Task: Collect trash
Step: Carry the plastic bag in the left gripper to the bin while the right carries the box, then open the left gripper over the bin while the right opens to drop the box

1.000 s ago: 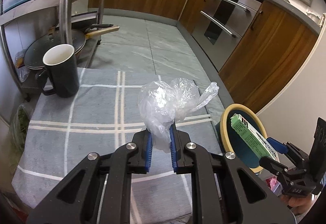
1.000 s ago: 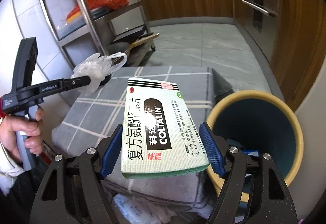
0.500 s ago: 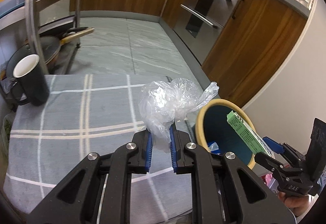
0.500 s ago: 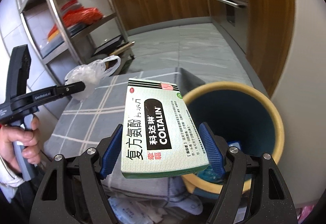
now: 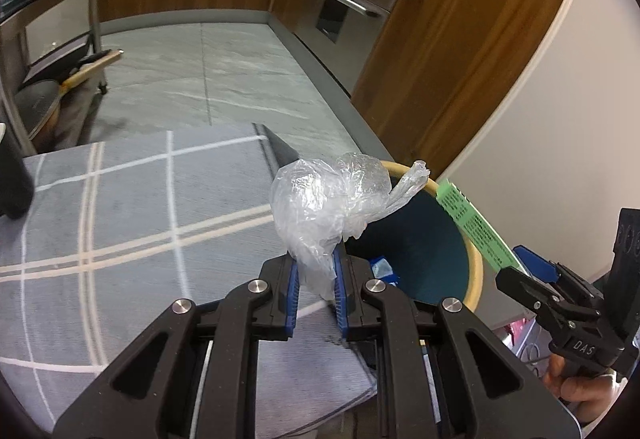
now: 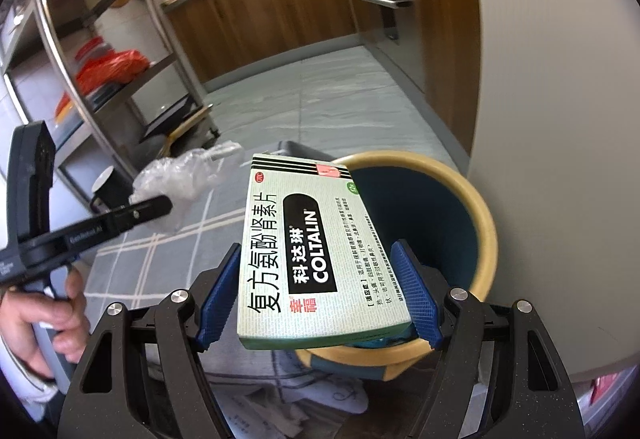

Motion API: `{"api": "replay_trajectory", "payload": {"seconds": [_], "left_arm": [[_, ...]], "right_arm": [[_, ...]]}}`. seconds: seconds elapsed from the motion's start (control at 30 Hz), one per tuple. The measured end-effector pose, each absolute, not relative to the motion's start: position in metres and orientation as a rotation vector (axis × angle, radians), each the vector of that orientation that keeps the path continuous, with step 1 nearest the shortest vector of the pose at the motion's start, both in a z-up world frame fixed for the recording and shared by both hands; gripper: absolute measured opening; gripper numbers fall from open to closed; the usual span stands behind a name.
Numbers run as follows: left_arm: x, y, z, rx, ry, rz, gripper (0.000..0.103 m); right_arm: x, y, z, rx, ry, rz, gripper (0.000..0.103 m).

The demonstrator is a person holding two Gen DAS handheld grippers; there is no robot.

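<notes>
Crumpled clear plastic bag [image 5: 328, 207] is pinched in the left gripper [image 5: 316, 285], while the right gripper [image 6: 320, 291] clamps a green medicine box [image 6: 312, 251] above the bin [image 6: 484, 223].

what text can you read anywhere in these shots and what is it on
"COLTALIN" and "科达琳": black panel on the medicine box held in the right gripper.
"复方氨酚肾素片": large characters along the same box.
"幸福": red mark on the box.
"DAS": right gripper body, in the left wrist view.
Small print on the box face and its green side: too small to read.
White lettering on the left gripper arm: blurred.
</notes>
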State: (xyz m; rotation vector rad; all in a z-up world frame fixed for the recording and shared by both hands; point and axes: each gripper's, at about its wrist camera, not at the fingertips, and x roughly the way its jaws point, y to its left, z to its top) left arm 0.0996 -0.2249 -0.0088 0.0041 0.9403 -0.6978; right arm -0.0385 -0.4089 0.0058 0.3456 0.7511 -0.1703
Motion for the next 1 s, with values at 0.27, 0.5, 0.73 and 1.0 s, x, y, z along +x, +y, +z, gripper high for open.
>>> {"api": "replay_trajectory", "payload": {"seconds": [0.27,0.5,0.73,1.0], "left_arm": [[0.096,-0.269,-0.032,0.017,0.999,-0.789,0.016],[0.096,-0.29,-0.045,0.021,1.051,-0.84,0.042],[0.101,-0.284,-0.045,0.014,1.052,-0.835,0.055],[0.101,-0.267,-0.041,0.039,1.027,-0.817,0.07]], "right_arm": [[-0.045,-0.421,-0.007,0.371,0.797,-0.223,0.075],[-0.047,-0.432,-0.021,0.401,0.841,-0.26,0.075],[-0.045,-0.433,-0.028,0.416,0.861,-0.264,0.075],[-0.04,-0.437,-0.039,0.461,0.887,-0.251,0.076]]}}
